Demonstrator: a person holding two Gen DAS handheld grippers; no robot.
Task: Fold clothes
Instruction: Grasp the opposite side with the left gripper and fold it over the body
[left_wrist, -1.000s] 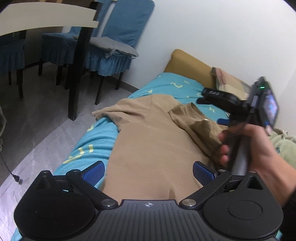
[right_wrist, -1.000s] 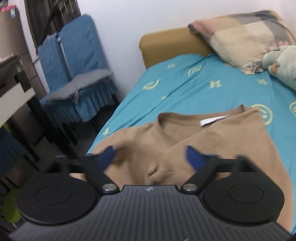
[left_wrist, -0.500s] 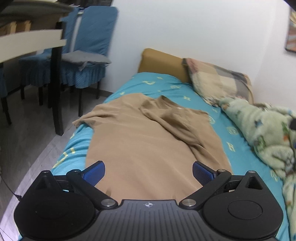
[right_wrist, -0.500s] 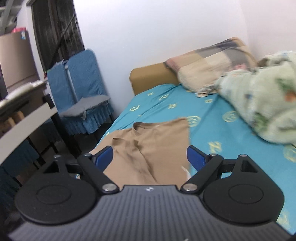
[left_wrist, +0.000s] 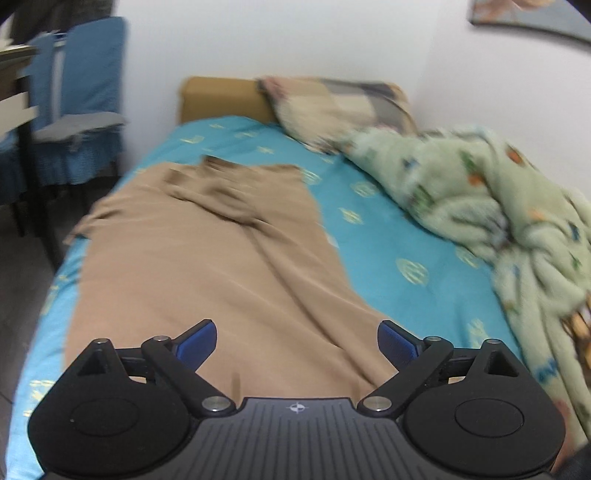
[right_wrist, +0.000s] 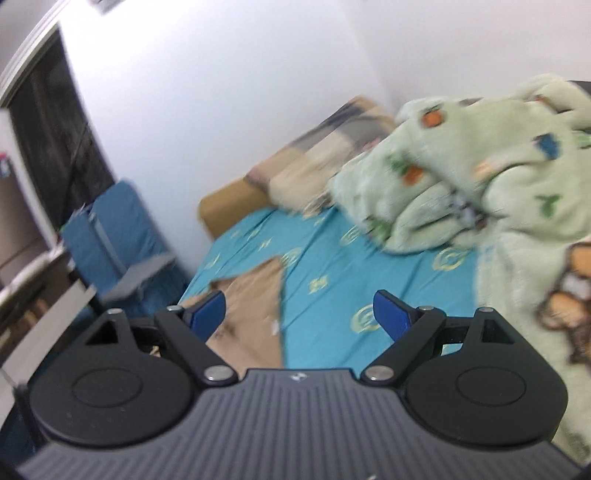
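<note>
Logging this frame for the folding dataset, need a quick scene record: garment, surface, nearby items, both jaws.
garment: tan cotton T-shirt, spread on the bed, one sleeve folded in over the chest
surface: turquoise bedsheet with yellow motifs
nearby: pale green fleece blanket, bunched on the bed beside the shirt; patchwork pillow at the headboard
left gripper: jaws open and have just been closing a little, nothing between them, above the shirt's near end
right gripper: jaws open, empty, above the shirt's edge and the sheet
image quality: motion-blurred
</note>
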